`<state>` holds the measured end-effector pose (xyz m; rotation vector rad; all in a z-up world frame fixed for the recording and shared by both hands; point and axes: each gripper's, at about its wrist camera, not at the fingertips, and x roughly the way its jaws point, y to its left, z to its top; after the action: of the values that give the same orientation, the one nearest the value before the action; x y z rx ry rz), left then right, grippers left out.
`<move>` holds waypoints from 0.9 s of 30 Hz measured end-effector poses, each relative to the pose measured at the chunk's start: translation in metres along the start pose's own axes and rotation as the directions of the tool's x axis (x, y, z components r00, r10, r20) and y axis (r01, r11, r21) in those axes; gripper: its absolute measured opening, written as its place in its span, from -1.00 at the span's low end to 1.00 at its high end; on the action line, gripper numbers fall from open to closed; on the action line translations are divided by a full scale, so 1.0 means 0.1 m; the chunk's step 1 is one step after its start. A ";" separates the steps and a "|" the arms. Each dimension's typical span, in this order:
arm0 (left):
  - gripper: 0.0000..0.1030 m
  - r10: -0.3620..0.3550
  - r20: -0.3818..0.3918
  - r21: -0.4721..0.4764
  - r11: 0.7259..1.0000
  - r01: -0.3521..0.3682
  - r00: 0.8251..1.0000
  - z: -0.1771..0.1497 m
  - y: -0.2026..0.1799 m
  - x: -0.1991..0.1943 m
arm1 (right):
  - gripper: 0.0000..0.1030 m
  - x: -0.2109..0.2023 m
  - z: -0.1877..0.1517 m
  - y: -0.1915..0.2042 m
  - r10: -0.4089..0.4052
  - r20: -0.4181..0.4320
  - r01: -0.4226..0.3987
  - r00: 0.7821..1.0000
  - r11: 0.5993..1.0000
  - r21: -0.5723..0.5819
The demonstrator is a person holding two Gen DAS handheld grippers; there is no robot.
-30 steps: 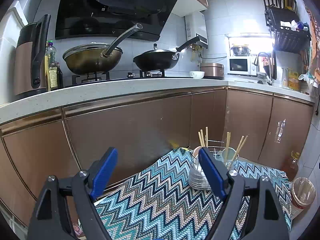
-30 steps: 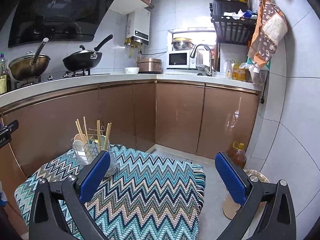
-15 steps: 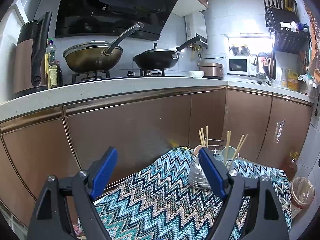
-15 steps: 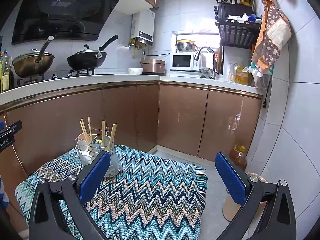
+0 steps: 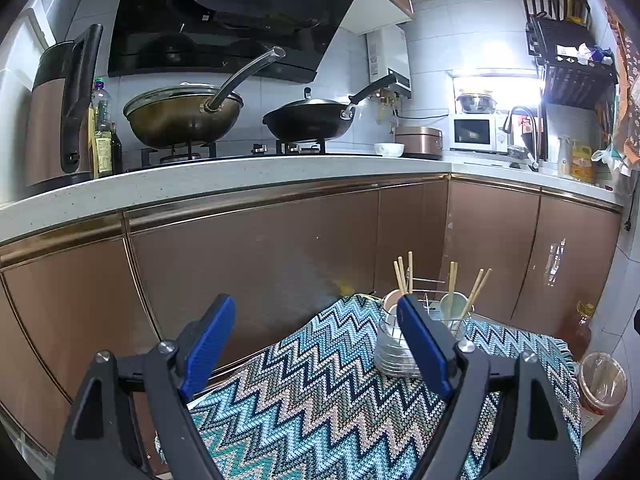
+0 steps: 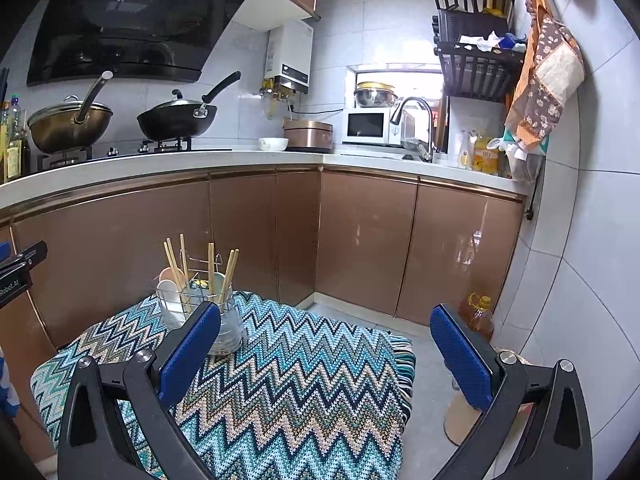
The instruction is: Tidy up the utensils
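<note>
A wire utensil holder stands at the far left corner of a small table under a zigzag cloth. Several wooden chopsticks and pale spoons stick up out of it. My right gripper hovers open above the cloth, with nothing between its blue pads. In the left wrist view the holder sits at the cloth's far right, partly hidden behind one finger. Its chopsticks show above it. My left gripper is open and empty too.
Brown cabinet doors wall in the table at the back and left. Above them a white counter carries two woks and a kettle. On the floor to the right stand an oil bottle and a lidded jar.
</note>
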<state>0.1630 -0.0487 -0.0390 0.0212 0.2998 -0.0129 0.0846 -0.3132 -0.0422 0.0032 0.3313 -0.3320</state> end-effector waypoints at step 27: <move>0.59 -0.047 0.021 0.011 0.999 0.047 0.999 0.03 0.02 -0.03 | 1.00 -0.14 0.08 0.08 -0.015 0.046 0.016 0.999 1.000 -0.008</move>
<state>0.1613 -0.0466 -0.0349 0.0240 0.2791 -0.0610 0.0774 -0.3019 -0.0307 -0.0150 0.2870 -0.3455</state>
